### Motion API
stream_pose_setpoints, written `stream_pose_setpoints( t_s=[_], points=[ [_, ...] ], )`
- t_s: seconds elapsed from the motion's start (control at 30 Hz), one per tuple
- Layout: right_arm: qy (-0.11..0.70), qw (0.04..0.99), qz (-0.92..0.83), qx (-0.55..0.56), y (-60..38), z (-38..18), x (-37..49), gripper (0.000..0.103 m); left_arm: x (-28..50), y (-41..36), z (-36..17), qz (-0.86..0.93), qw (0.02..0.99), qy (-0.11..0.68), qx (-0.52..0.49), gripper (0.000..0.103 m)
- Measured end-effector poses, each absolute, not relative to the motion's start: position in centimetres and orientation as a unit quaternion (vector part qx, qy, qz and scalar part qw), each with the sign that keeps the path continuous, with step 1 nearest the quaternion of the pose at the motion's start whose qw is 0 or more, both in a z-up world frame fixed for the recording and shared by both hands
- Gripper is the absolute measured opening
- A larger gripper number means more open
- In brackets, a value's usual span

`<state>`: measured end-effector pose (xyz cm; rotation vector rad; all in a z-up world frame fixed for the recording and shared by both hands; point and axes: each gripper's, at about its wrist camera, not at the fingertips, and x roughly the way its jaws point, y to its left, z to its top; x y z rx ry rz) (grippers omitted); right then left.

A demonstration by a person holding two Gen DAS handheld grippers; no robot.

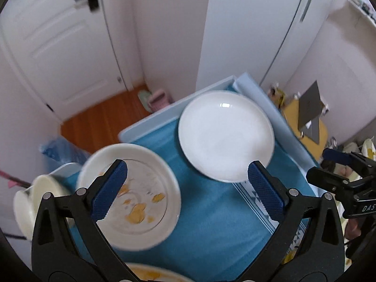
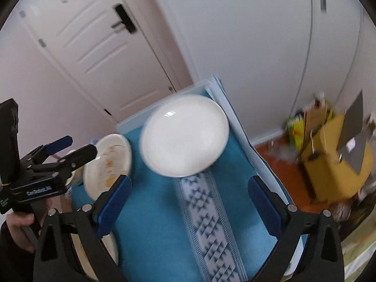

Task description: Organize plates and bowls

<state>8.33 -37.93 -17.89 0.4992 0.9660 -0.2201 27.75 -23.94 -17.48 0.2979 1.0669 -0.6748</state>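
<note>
Two plates lie on the blue cloth (image 1: 211, 223) in the left wrist view: a clean white plate (image 1: 225, 136) toward the far end of the surface and a stained plate (image 1: 131, 197) nearer, with a cream bowl (image 1: 35, 197) at the left edge. The left gripper (image 1: 188, 178) hangs above them, fingers (image 1: 110, 188) wide apart and empty.

From the right wrist, the right gripper (image 2: 189, 195) hovers over the cloth's patterned stripe (image 2: 206, 223), fingers (image 2: 263, 202) spread with nothing between them. The white plate (image 2: 185, 136) sits beyond, the stained plate (image 2: 105, 166) to its left.
</note>
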Motion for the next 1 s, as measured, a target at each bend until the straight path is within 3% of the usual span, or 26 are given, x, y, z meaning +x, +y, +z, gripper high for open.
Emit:
stream_pose_setpoints(
  t_s=[0.27,0.47,0.6,0.7,0.83,1.0],
  points=[
    [0.5,0.805,-0.072,0.31,-41.6,-24.7,12.6,0.062,34.3,-28.6,-24.7,-0.313,0.736,0.584,0.139,0.069],
    [0.497,0.8,-0.074,0.327,-42.6,-26.1,13.8,0.047,35.6,-29.6,-26.5,-0.309,0.727,0.594,0.152,0.066],
    [0.488,0.799,-0.083,0.341,-43.3,-26.7,14.4,0.035,36.3,-30.5,-27.4,-0.313,0.718,0.602,0.154,0.034],
    [0.484,0.799,-0.09,0.345,-43.7,-27.0,14.8,0.028,36.6,-30.8,-27.9,-0.311,0.717,0.604,0.157,0.019],
    [0.488,0.794,-0.109,0.346,-43.8,-27.3,14.8,0.012,37.3,-30.4,-28.1,-0.308,0.716,0.611,0.142,0.016],
    [0.489,0.79,-0.108,0.352,-44.1,-27.6,14.9,0.012,36.9,-30.7,-28.0,-0.298,0.723,0.603,0.158,0.017]
  ],
)
